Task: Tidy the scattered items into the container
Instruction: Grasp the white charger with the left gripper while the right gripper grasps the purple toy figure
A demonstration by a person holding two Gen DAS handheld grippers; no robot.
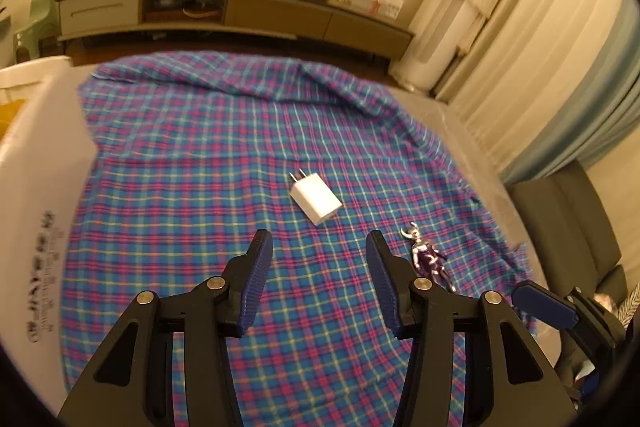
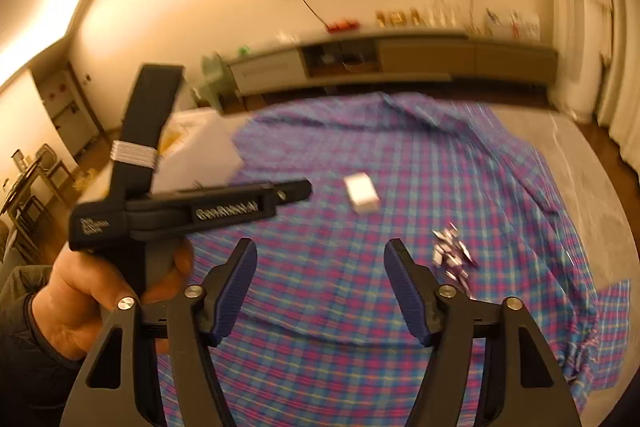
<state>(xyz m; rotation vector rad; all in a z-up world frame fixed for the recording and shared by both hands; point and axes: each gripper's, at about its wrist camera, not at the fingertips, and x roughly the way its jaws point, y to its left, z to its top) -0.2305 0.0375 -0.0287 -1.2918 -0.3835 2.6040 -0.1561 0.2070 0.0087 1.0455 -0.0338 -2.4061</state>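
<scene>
A white plug charger [image 1: 315, 197] lies on the blue-and-pink plaid cloth [image 1: 208, 163], just beyond my left gripper [image 1: 320, 241], which is open and empty. A small purple and silver toy figure [image 1: 430, 259] lies to the right of that gripper's right finger. The white container [image 1: 38, 187] stands at the left edge of the cloth. In the blurred right wrist view my right gripper [image 2: 320, 251] is open and empty above the cloth [image 2: 400, 167]. The charger [image 2: 362, 194] lies ahead of it and the figure [image 2: 454, 257] at its right. A hand [image 2: 76, 291] holds the left gripper's handle at the left.
A long low cabinet [image 1: 240, 7] with small ornaments runs along the far wall. Curtains [image 1: 560, 59] and a dark sofa [image 1: 568, 227] are at the right. The cloth is wrinkled along its far and right edges. Chairs [image 2: 28, 179] stand far left in the right wrist view.
</scene>
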